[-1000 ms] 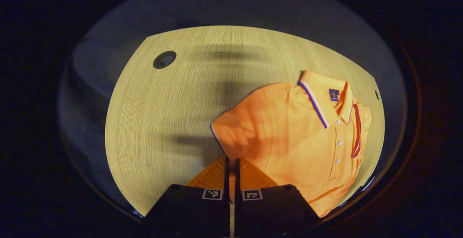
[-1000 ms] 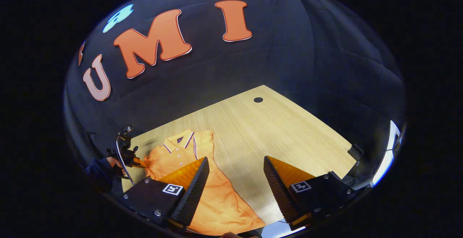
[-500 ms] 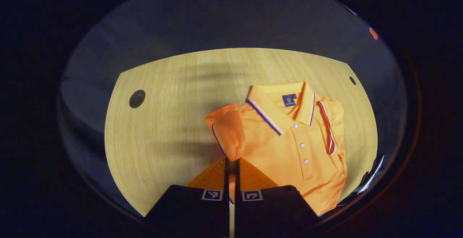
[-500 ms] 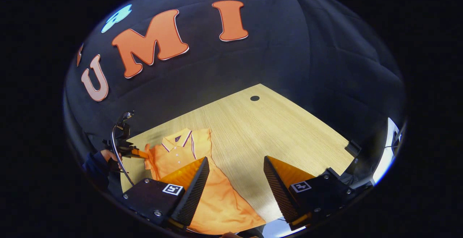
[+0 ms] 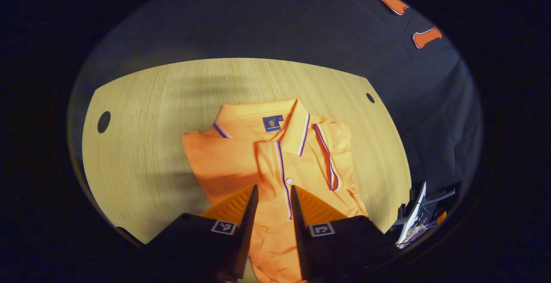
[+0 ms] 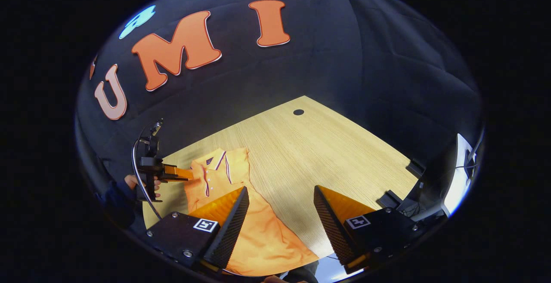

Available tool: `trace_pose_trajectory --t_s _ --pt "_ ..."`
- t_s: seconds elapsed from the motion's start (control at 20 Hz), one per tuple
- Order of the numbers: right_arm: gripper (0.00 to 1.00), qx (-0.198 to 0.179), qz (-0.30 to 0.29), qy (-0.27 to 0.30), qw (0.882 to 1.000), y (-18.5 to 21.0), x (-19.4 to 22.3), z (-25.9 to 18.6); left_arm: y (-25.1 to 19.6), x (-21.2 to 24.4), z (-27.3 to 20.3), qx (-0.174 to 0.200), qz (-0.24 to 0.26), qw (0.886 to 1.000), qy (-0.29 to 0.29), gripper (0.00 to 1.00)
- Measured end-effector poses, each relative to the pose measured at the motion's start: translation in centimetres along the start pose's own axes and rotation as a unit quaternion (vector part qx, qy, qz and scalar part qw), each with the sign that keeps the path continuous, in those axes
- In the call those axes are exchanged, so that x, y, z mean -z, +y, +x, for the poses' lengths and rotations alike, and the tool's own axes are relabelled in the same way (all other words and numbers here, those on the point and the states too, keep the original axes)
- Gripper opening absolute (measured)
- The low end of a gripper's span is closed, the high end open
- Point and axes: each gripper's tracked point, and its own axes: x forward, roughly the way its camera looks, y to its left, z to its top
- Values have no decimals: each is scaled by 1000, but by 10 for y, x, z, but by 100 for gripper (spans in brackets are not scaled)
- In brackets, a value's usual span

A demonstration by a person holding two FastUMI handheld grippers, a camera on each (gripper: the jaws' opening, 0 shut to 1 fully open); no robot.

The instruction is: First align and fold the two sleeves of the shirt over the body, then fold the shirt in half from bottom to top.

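An orange polo shirt [image 5: 232, 167] lies collar-away on the wooden table [image 5: 142, 102]. Both striped-trim sleeves are folded over its chest: one sleeve [image 5: 269, 162] along the button placket, the other sleeve [image 5: 333, 158] on the right side. My left gripper [image 5: 272, 193] hovers just above the chest, open by a narrow gap with cloth showing between its fingers. In the right gripper view the shirt [image 6: 258, 231] runs under my right gripper [image 6: 280, 201], which stands wide open and holds nothing. The left gripper [image 6: 187, 174], held by a hand [image 6: 137, 185], reaches over the collar area.
Round cable holes [image 5: 103, 121] [image 5: 370, 98] [image 6: 298, 112] mark the table's far corners. Stands and cables [image 5: 419, 214] sit off the table's right edge. The shirt's hem [image 6: 280, 257] lies close to the near table edge. Bare wood [image 6: 327, 158] stretches right of the shirt.
The left gripper carried the left sleeve across onto the chest, then parted its fingers and let it go. The right gripper stayed open and nearly still.
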Motion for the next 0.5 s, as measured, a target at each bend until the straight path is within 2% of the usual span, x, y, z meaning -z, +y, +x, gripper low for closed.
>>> trace_pose_trajectory --t_s 0.05,0.15,0.2,0.25,0.5 --pt "92 -2 -2 -1 1000 1 0 1 -1 -2 -9 -3 1 1000 -9 64" --pt "93 -10 -10 -7 1000 4 0 4 -2 -5 -25 -12 15 999 -36 85" --pt "93 -16 -15 -11 1000 6 -2 5 -4 -6 -35 -18 23 998 -52 86" --pt "93 -21 -22 -16 999 8 -3 6 -7 -7 -46 -25 27 997 -68 94" --pt "97 -62 -80 -52 993 15 -19 9 -33 9 -112 -56 37 986 -153 96"
